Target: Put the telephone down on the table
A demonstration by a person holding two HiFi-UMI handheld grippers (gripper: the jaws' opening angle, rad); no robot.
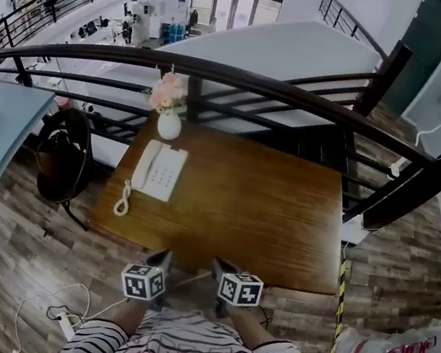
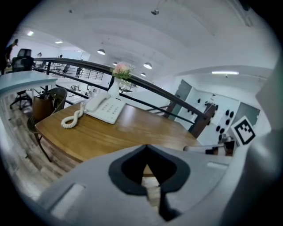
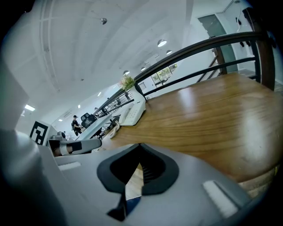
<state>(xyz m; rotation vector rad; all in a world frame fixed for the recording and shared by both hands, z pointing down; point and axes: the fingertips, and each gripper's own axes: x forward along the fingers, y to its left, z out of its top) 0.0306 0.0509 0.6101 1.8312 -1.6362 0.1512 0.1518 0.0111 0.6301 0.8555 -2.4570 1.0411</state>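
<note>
A white telephone (image 1: 159, 170) lies on the wooden table (image 1: 256, 211) at its far left, handset in the cradle, coiled cord (image 1: 123, 199) trailing to the table's left edge. It also shows in the left gripper view as the telephone (image 2: 104, 108) and small in the right gripper view as the telephone (image 3: 131, 114). My left gripper (image 1: 160, 259) and right gripper (image 1: 222, 268) hang side by side just off the table's near edge, both shut and holding nothing, well short of the phone.
A white vase with pink flowers (image 1: 169, 108) stands behind the phone. A dark curved railing (image 1: 301, 97) runs along the table's far side. A chair with a bag (image 1: 63, 155) stands left of the table. Cables (image 1: 68, 309) lie on the floor.
</note>
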